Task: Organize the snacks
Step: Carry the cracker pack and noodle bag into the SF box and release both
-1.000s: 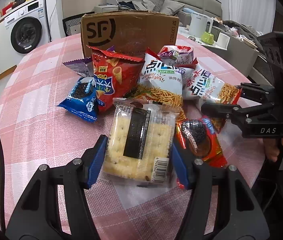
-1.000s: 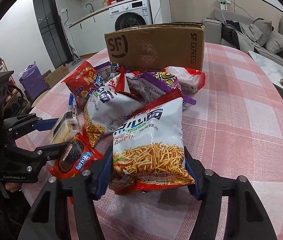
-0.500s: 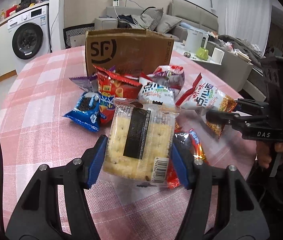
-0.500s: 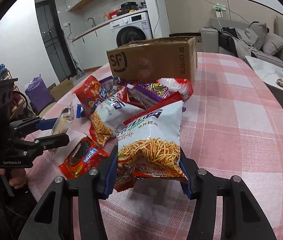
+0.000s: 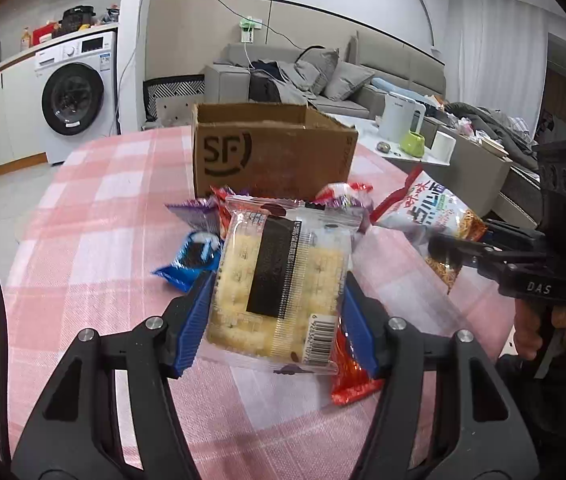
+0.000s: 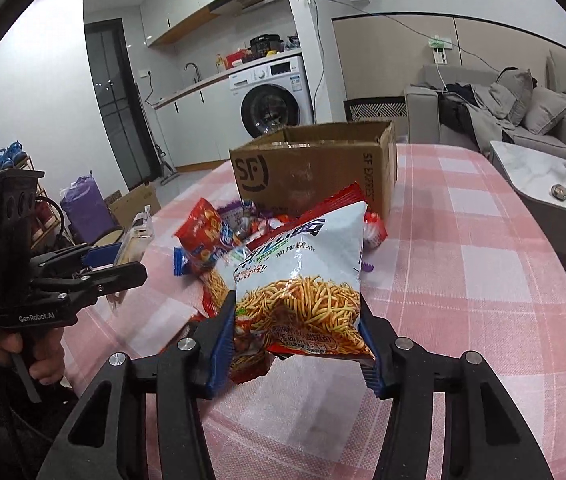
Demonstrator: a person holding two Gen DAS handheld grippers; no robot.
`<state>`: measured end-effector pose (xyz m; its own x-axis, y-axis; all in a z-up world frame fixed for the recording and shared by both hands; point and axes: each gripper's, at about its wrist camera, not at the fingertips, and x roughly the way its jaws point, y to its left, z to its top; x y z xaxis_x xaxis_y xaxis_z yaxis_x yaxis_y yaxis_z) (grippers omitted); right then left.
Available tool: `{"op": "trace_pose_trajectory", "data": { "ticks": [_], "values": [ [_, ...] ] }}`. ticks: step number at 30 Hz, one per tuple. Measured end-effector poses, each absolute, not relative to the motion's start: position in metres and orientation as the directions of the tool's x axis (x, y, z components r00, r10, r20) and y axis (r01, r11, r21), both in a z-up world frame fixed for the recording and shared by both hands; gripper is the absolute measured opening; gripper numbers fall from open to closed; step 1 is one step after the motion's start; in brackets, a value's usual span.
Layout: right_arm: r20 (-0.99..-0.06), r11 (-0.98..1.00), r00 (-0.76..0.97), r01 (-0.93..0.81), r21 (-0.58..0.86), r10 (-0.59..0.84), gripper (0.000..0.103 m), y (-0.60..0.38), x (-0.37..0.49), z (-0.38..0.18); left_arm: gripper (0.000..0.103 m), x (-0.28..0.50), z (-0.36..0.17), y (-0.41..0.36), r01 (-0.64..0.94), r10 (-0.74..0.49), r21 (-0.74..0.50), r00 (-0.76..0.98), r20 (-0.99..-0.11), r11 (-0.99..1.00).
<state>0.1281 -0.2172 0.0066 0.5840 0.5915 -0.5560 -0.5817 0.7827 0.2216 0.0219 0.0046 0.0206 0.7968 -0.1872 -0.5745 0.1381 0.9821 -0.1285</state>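
My left gripper (image 5: 277,326) is shut on a clear cracker pack (image 5: 279,280) with a black label and holds it above the table. My right gripper (image 6: 297,350) is shut on a white noodle-snack bag (image 6: 303,280) and holds it above the table; the bag also shows in the left wrist view (image 5: 431,216). An open SF cardboard box (image 5: 271,152) stands behind the snack pile, and it shows in the right wrist view (image 6: 315,168) too. Several snack bags lie in front of it, among them a red chip bag (image 6: 203,236) and a blue cookie pack (image 5: 189,260).
The table has a pink checked cloth (image 6: 463,272). A red cookie pack (image 5: 353,376) lies under my left gripper. A side table with a white kettle (image 5: 401,122) and a sofa stand to the right. A washing machine (image 5: 75,92) is at the back left.
Both grippers have lifted their packs up off the table and tilted toward the box. The snack pile now sits lower in both views.
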Motion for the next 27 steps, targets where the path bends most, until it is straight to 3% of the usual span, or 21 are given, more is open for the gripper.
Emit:
{"op": "trace_pose_trajectory", "data": {
  "ticks": [27],
  "values": [
    [-0.490, 0.806, 0.649, -0.539, 0.245, 0.583, 0.053, -0.198, 0.193, 0.069, 0.059, 0.095, 0.098, 0.013, 0.066, -0.107, -0.102, 0.872, -0.478, 0.993]
  ]
}}
